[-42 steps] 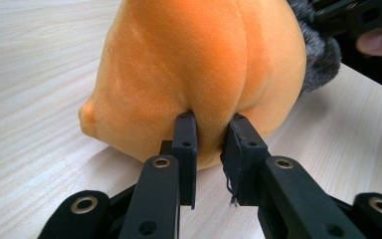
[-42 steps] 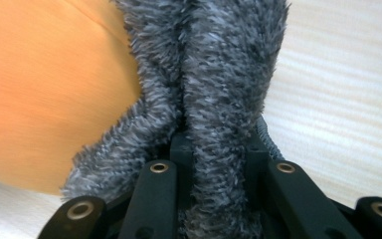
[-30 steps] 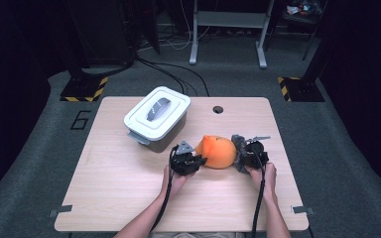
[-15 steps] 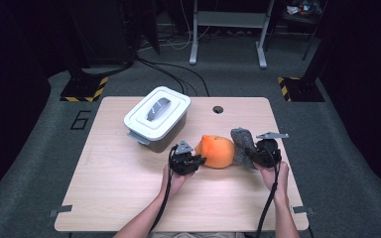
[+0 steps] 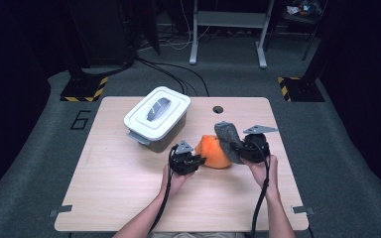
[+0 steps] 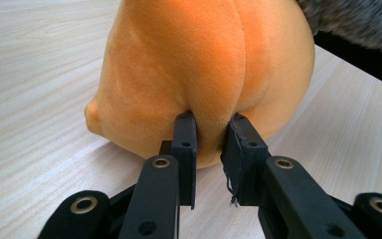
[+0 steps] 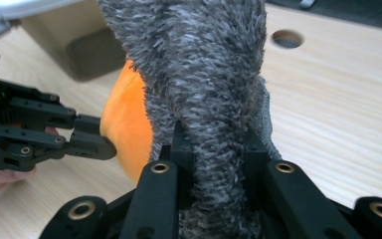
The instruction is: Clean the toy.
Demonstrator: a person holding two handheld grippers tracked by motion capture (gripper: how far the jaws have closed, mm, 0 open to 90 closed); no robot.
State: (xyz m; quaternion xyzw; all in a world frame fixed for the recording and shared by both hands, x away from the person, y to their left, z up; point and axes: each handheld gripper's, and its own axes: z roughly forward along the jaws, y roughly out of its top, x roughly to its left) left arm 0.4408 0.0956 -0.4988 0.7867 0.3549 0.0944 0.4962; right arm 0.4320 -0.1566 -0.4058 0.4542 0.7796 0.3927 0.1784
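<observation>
— Where is the orange plush toy [image 5: 213, 151] sitting, and which way is it lying from the two grippers?

— It is resting on the wooden table [image 5: 119, 188], right of the lidded white bin [image 5: 156, 118], squarely between the grippers. The left gripper [image 5: 197, 159] is pinching a fold of its orange side; the right gripper [image 5: 238, 145] is clamping the grey furry strip [image 5: 226, 138] that is rising up from the toy's far side.

— So neither pair of jaws is spread?

— No. In the left gripper view the jaws are biting into a crease of orange fabric [image 6: 214, 74]; in the right gripper view they are squeezing the grey pile [image 7: 204, 84].

— Textures?

— The orange body is looking rounded, smooth and short-napped, soft enough to dimple. The grey part is shaggy, long and floppy. My judgement: any pull is running along the line between the hands.
</observation>
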